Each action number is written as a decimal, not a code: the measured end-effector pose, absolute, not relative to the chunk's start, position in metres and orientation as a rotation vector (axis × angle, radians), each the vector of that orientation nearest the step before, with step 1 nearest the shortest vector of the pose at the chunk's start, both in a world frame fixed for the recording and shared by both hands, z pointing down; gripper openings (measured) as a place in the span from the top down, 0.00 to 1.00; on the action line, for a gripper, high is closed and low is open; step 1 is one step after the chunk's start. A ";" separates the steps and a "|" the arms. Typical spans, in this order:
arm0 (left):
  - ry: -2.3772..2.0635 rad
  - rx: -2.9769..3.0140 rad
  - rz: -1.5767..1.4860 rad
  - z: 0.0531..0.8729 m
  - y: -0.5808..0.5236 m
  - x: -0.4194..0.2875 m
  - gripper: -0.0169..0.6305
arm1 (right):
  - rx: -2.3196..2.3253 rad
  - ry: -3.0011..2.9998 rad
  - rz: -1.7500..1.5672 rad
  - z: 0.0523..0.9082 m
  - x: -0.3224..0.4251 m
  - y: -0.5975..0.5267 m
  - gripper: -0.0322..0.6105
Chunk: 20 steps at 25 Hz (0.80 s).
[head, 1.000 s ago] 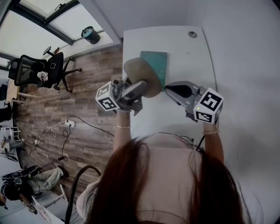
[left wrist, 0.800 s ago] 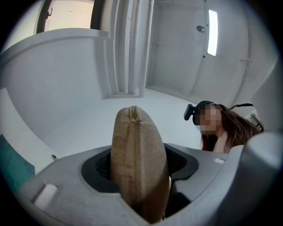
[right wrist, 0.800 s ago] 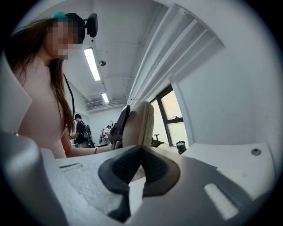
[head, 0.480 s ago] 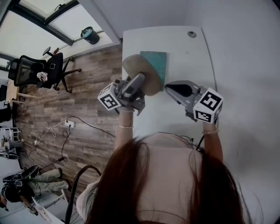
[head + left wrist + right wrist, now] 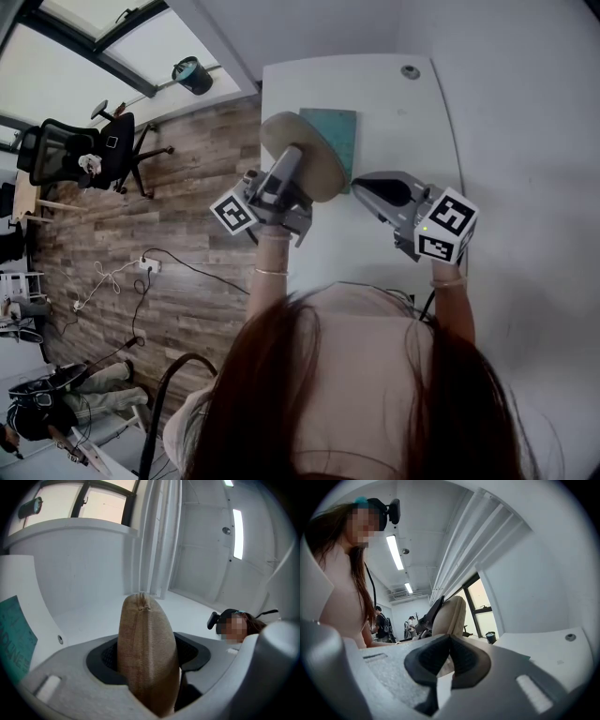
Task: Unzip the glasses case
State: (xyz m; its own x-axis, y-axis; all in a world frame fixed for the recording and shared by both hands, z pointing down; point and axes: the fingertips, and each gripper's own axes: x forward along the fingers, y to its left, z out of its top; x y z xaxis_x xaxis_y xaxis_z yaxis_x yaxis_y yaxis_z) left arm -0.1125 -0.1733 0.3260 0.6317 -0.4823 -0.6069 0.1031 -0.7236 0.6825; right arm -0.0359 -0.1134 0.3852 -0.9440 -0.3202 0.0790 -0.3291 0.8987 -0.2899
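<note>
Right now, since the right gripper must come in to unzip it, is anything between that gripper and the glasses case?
Nothing visible does. The left gripper holds the glasses case up off the white table, and the right gripper, jaws together, faces it across open air.

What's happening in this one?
A person works with two handheld tongs above a white table. The left tongs clamp a tan glasses case, held up near a teal sheet. The right tongs sit beside it, shut and empty. The zip seam in the left gripper view looks closed, so unzipping has not begun.
</note>
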 end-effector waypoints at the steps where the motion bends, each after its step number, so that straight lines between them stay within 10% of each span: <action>1: -0.299 2.135 -1.079 0.327 -0.174 -0.113 0.52 | 0.522 -3.035 0.473 0.385 -0.036 -0.113 0.94; 20: -0.384 1.964 -1.158 0.338 -0.191 -0.123 0.52 | 0.535 -3.016 0.472 0.387 -0.037 -0.118 0.94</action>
State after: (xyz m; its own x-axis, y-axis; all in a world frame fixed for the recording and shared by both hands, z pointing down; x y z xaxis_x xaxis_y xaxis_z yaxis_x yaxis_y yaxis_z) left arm -0.1225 -0.1910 0.3385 0.5335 -0.6060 -0.5901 0.1328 -0.6290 0.7660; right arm -0.0373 -0.1178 0.3872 -0.9395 -0.3297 0.0934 -0.3424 0.8941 -0.2888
